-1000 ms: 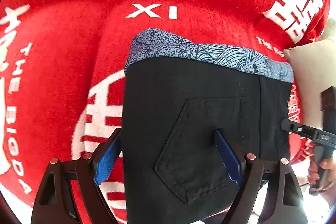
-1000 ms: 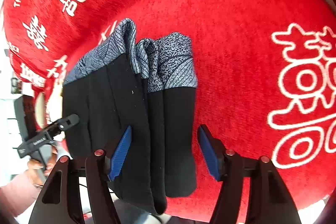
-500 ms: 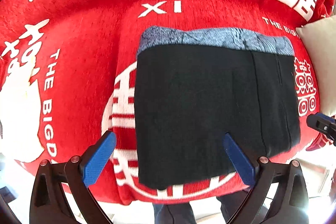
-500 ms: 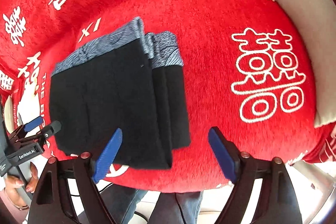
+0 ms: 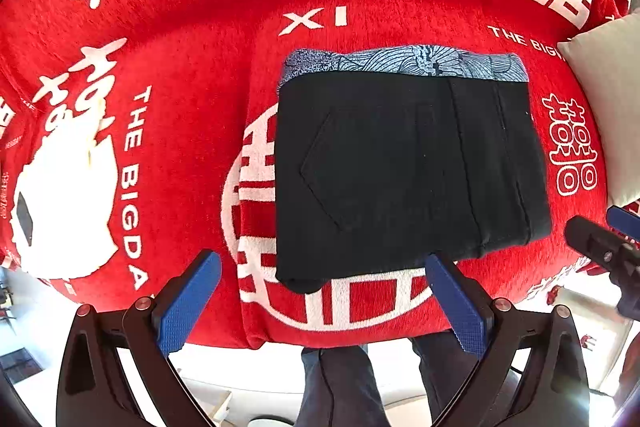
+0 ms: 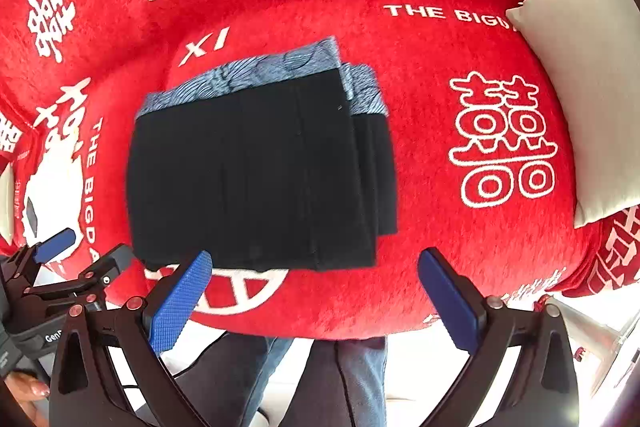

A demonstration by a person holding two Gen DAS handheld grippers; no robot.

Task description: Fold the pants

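Left wrist view: the left gripper (image 5: pixel 320 301) hangs with its blue-padded fingers (image 5: pixel 188 301) spread wide and released, nothing between them; they have just been opening. The folded black pants with a blue patterned waistband (image 5: pixel 400 167) lie flat beyond the fingertips, apart from both pads, on the red plush cover printed with white characters (image 5: pixel 180 75). A back pocket faces up on the pants' left half. A pale cushion (image 5: pixel 608 99) sits far right of the fingers.

In the right wrist view, the right gripper (image 6: pixel 316 301) is likewise released, its fingers (image 6: pixel 180 301) having just been opening, empty. The pants (image 6: pixel 256 175) lie ahead and left of centre, stacked layers stepping off at their right edge. The person's legs in dark trousers (image 6: pixel 348 379) show below, between the fingers.
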